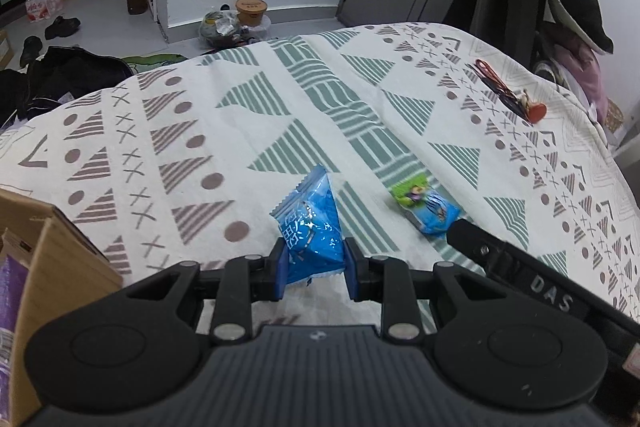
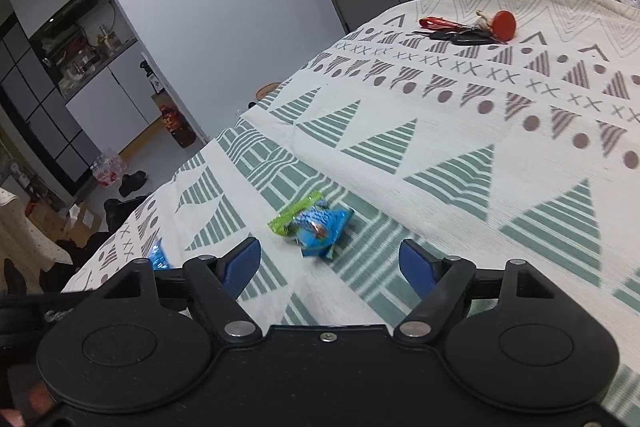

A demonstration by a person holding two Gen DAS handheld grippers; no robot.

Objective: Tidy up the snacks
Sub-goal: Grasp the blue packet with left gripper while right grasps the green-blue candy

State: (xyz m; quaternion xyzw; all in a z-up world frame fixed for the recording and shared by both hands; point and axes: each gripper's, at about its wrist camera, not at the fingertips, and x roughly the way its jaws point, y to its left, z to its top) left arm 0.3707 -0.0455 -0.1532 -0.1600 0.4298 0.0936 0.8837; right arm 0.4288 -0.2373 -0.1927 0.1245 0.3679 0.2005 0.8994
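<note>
Left wrist view: left gripper (image 1: 314,269) w/ jaws closed on a blue snack packet (image 1: 312,231), lifted over the patterned tablecloth (image 1: 240,115). Green-and-blue snack packet (image 1: 425,205) lies just right of the blue one, on the cloth. Cardboard box (image 1: 48,259) at left, near it.

Right wrist view: right gripper (image 2: 330,263) w/ jaws wide apart, holding nothing, green-and-blue snack packet (image 2: 316,223) just beyond them. Keys (image 2: 468,31) well beyond it.

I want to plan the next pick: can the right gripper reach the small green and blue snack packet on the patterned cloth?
Probably yes. The right gripper has its jaws open, the green and blue snack packet lies just ahead, and nothing stands between.
</note>
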